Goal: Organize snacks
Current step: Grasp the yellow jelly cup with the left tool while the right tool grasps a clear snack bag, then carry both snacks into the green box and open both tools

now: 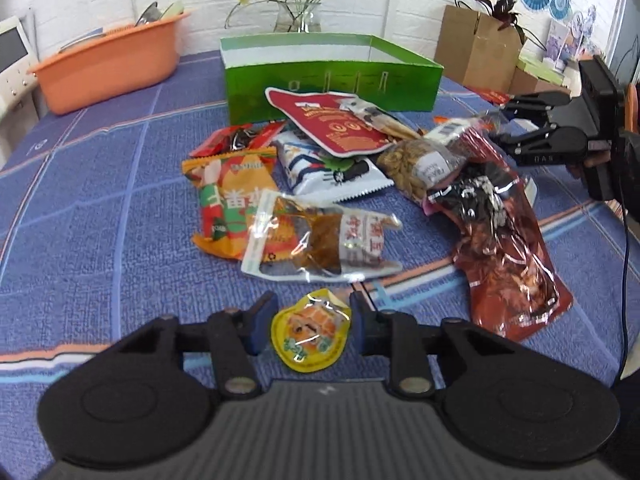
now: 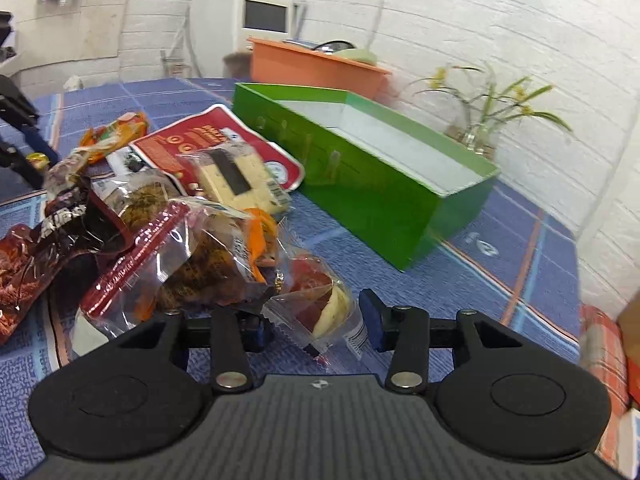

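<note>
Blue-padded fingers (image 1: 262, 322) of my left gripper (image 1: 311, 326) are sitting either side of a small yellow round-edged foil snack sachet (image 1: 310, 330) lying flat on the blue checked tablecloth (image 1: 100, 200); the pads look to be just touching its edges, though I cannot tell whether they are really pressing. On my right gripper (image 2: 316, 326) the fingers are standing apart around a clear crinkled wrapper holding a red-and-cream snack (image 2: 320, 308), with a gap showing beside the right-hand pad, so nothing is clamped there.

Crowding the cloth ahead of my left gripper is the loose pile: a clear pouch of brown dried snack (image 1: 320, 240) just beyond the sachet, an orange-and-green printed bag (image 1: 228, 196) partly under it, a white-and-navy packet (image 1: 328, 168), a red shield-shaped flat pack (image 1: 332, 124) leaning over the heap, a clear bag of tan nuts (image 1: 412, 164) and a long dark-red glossy pouch (image 1: 508, 248) on the right. An open green cardboard box (image 1: 328, 80) is standing behind the pile, still holding nothing that I can see. An orange plastic tub (image 1: 108, 64), a glass vase of yellow flowers (image 1: 298, 12) and a brown paper bag (image 1: 476, 48) are lining the white brick wall.

Both grippers are tilting downward toward the table, the left low over the near edge of the pile, the right at its far right side.
</note>
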A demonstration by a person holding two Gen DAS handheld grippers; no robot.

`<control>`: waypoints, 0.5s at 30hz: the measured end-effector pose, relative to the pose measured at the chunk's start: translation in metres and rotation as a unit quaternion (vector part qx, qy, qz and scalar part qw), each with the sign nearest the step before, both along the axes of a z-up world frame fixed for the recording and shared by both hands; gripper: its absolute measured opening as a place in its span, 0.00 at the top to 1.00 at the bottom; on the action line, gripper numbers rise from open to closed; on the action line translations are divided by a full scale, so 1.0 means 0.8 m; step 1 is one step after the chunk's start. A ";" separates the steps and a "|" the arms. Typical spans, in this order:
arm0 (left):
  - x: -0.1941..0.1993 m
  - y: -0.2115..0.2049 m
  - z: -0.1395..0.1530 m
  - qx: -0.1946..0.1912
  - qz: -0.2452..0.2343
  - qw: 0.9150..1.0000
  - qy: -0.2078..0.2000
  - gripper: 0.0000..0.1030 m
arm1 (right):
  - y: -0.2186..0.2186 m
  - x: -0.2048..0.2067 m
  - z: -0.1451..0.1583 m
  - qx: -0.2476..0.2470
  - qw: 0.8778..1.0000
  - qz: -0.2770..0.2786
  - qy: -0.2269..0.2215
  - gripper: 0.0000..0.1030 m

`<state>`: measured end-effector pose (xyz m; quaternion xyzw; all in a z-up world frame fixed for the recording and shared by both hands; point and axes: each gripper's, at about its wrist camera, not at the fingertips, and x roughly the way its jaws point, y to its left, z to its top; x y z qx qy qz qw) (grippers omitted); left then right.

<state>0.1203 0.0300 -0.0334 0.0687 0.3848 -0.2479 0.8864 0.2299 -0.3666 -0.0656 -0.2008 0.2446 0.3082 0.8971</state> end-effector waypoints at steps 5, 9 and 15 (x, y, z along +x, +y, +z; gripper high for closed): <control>-0.020 0.010 0.011 -0.008 0.017 1.000 -0.013 0.73 | -0.021 -0.027 0.018 0.028 0.992 -0.119 -0.027 0.27; -0.028 0.017 0.036 -0.031 0.036 0.998 -0.049 0.73 | -0.035 -0.048 0.043 0.100 0.978 -0.184 -0.019 0.27; -0.018 0.001 0.096 -0.067 0.015 0.990 -0.127 0.73 | -0.001 -0.064 0.102 0.211 0.951 -0.223 0.045 0.27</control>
